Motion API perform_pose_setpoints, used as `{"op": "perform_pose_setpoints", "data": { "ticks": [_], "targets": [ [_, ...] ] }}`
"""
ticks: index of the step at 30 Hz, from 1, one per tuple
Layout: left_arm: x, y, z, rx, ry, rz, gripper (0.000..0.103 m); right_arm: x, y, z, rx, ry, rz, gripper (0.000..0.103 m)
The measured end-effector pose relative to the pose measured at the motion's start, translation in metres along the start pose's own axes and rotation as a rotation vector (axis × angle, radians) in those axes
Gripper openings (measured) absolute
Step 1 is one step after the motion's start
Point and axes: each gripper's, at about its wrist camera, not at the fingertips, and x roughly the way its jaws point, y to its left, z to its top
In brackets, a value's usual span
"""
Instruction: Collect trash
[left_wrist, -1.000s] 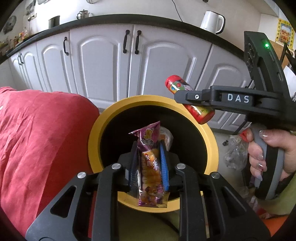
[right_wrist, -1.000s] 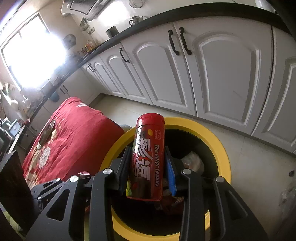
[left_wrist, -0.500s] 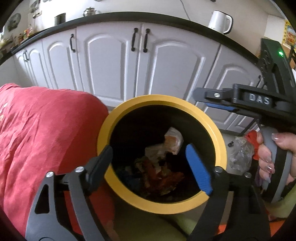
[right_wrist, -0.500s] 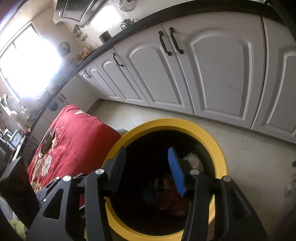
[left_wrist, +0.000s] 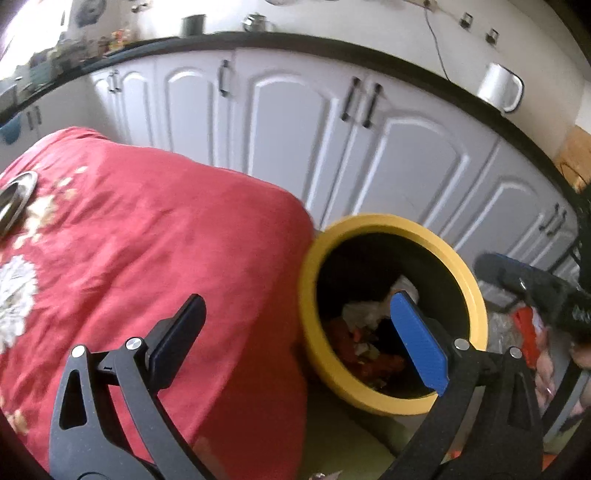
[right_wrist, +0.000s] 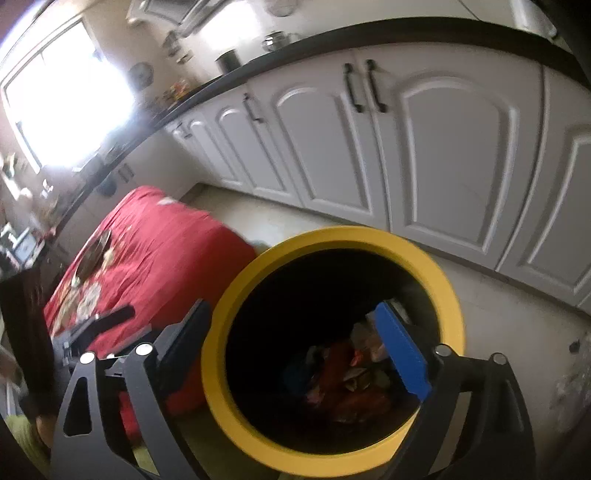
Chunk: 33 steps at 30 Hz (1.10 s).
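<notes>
Fingers of both tools stand wide apart with nothing between them, and both pairs are opening at this moment. The right gripper hangs over the mouth of the yellow bin, its blue pad against the dark inside, where the trash lies in a heap at the bottom: red and white wrappers, too blurred to tell one from another. The left gripper sits off to the side, one finger over the red tablecloth on the bench and only the blue finger across the yellow bin rim. So any further piece to collect lies away from the bin, out over the red cloth, and the left gripper looks the nearer to that side; the round metal dish at the far edge is the only thing plain there, and whether scraps lie near it I cannot say. Against a second ago, the snack packet clamped in the left fingers and the red canister clamped in the right are gone from them, probably into the heap, and the left view has swung from the bin toward the cloth.
</notes>
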Motion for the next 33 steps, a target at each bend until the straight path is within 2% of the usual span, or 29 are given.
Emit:
{"op": "perform_pose_setpoints", "data": {
  "ticks": [3,10,17,26,33],
  "targets": [
    [-0.015,0.017,-0.001,-0.025,-0.024,0.033,0.092,-0.005,0.021,-0.004,-0.050,-0.011,0.000,0.096],
    [-0.051,0.050,-0.009,-0.086,-0.072,0.078,0.092,-0.015,0.075,-0.014,-0.164,-0.026,0.019,0.097],
    [-0.088,0.060,-0.020,-0.081,-0.138,0.105,0.092,-0.031,0.118,-0.026,-0.251,-0.087,0.030,0.097],
    [-0.125,0.051,-0.037,-0.042,-0.258,0.129,0.092,-0.059,0.140,-0.044,-0.304,-0.250,0.002,0.097],
    [-0.144,0.046,-0.049,-0.019,-0.341,0.152,0.092,-0.078,0.146,-0.054,-0.295,-0.381,-0.012,0.097]
  ]
}}
